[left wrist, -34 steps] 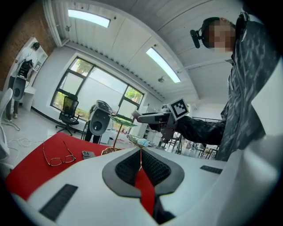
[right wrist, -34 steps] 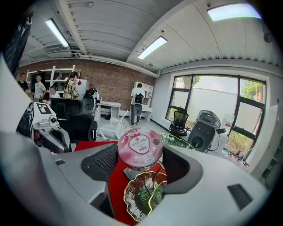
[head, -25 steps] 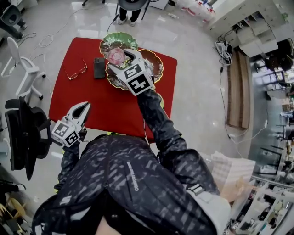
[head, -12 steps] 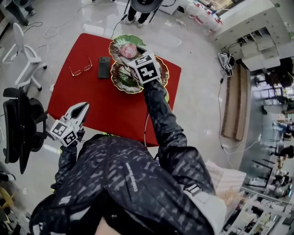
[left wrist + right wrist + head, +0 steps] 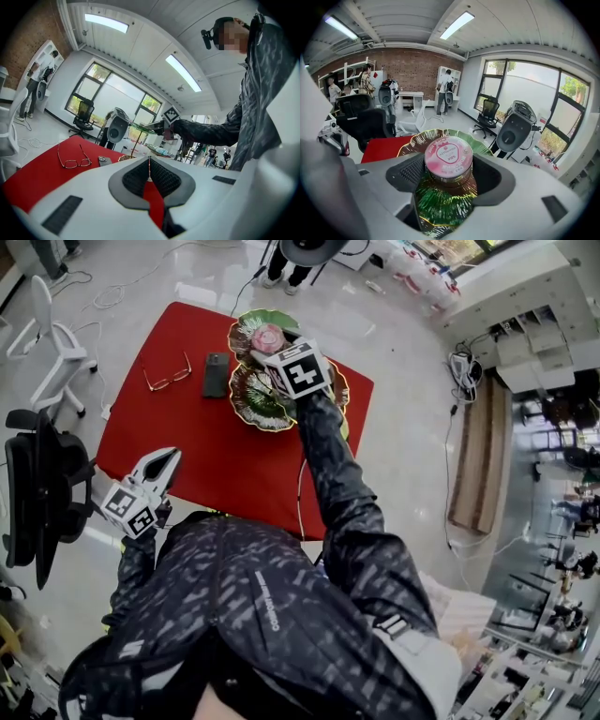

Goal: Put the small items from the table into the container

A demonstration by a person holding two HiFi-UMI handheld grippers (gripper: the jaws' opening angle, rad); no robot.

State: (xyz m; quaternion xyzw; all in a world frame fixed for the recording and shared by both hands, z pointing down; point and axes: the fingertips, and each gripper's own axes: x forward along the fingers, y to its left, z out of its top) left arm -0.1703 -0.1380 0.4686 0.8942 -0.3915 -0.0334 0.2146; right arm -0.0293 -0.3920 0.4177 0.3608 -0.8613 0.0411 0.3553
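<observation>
A round pink tin (image 5: pixel 448 157) sits between the jaws of my right gripper (image 5: pixel 446 174), which is shut on its sides. In the head view the tin (image 5: pixel 267 337) is over the green upper plate (image 5: pixel 246 326) of a tiered dish stand at the far side of the red table (image 5: pixel 178 442). Whether the tin touches the plate I cannot tell. A shiny gold-rimmed lower plate (image 5: pixel 248 401) lies below it. My left gripper (image 5: pixel 170 459) is shut and empty over the table's near left corner. Its closed tips (image 5: pixel 149 161) point toward the stand (image 5: pixel 140 127).
Glasses (image 5: pixel 167 377) and a dark phone (image 5: pixel 217 374) lie on the cloth left of the stand, and both glasses (image 5: pixel 72 161) and phone (image 5: pixel 105 160) show in the left gripper view. A black office chair (image 5: pixel 42 493) and a white chair (image 5: pixel 52 329) stand left of the table.
My right gripper has carried the pink tin farther from me, from the near rim of the upper plate to over its middle. The left gripper has stayed put.
</observation>
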